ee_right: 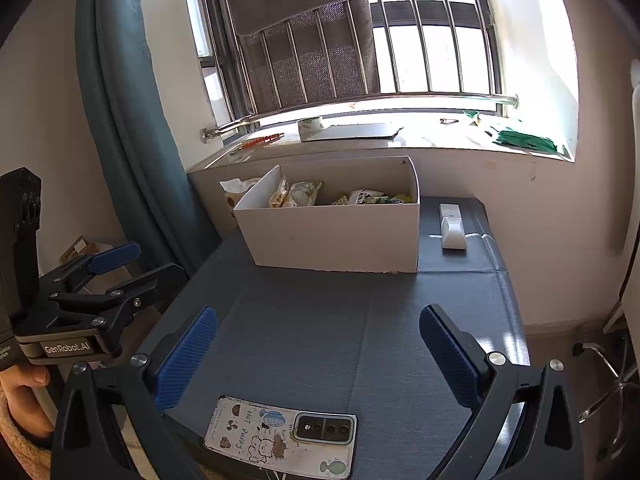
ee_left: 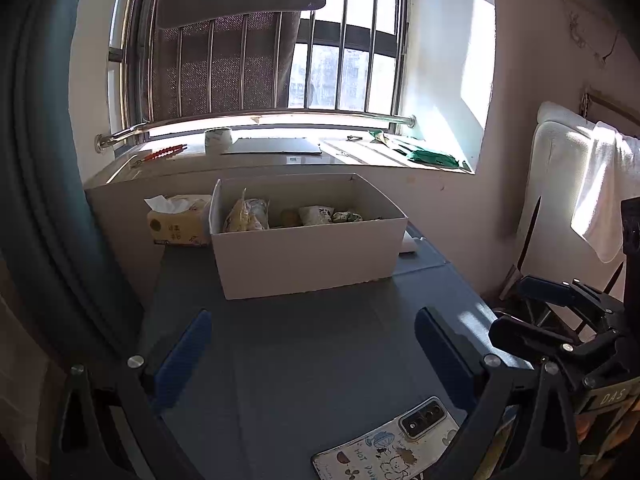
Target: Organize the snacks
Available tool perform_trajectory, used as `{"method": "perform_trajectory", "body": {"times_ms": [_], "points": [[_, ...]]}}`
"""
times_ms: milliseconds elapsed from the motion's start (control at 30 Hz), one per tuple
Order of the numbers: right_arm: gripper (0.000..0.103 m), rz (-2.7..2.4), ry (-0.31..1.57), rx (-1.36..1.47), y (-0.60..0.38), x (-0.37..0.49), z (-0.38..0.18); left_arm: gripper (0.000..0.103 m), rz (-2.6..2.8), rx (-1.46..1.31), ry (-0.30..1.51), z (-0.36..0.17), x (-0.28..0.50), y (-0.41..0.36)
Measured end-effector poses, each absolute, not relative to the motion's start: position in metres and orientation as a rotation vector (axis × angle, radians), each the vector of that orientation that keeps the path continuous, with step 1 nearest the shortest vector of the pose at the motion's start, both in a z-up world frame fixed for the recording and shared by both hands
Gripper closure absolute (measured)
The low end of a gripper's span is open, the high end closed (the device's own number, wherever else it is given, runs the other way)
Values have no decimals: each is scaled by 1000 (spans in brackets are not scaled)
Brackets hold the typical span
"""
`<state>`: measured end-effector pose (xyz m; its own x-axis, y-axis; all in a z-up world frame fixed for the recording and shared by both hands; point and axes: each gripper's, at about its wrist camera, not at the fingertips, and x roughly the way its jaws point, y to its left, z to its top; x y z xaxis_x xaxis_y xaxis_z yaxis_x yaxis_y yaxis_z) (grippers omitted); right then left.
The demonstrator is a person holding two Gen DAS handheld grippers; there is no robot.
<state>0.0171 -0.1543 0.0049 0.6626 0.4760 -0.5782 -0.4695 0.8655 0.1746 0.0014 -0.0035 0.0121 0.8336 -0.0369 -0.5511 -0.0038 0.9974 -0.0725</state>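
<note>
A white cardboard box (ee_left: 308,258) (ee_right: 336,236) stands at the far side of the grey table (ee_left: 304,340) (ee_right: 360,320). Several snack packets (ee_left: 248,216) (ee_right: 298,194) lie inside it. My left gripper (ee_left: 312,344) hovers open over the near half of the table, nothing between its blue pads. My right gripper (ee_right: 320,340) is open too, empty, level with the left one. Each gripper shows at the edge of the other's view: the right gripper (ee_left: 560,320) and the left gripper (ee_right: 100,280), which a hand (ee_right: 24,392) holds.
A phone (ee_left: 384,444) (ee_right: 280,436) in a cartoon case lies face down at the table's near edge. A tissue box (ee_left: 178,222) sits left of the white box, a white remote (ee_right: 452,226) to its right. Behind is a windowsill (ee_left: 280,152) with clutter; a teal curtain (ee_right: 128,120) hangs left.
</note>
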Motion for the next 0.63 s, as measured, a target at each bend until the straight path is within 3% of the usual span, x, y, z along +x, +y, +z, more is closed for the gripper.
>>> {"method": "perform_trajectory", "body": {"times_ms": [633], "points": [[0,539,659,18,-156,16,3,0,-25,-72,583,11,1,-4]]}}
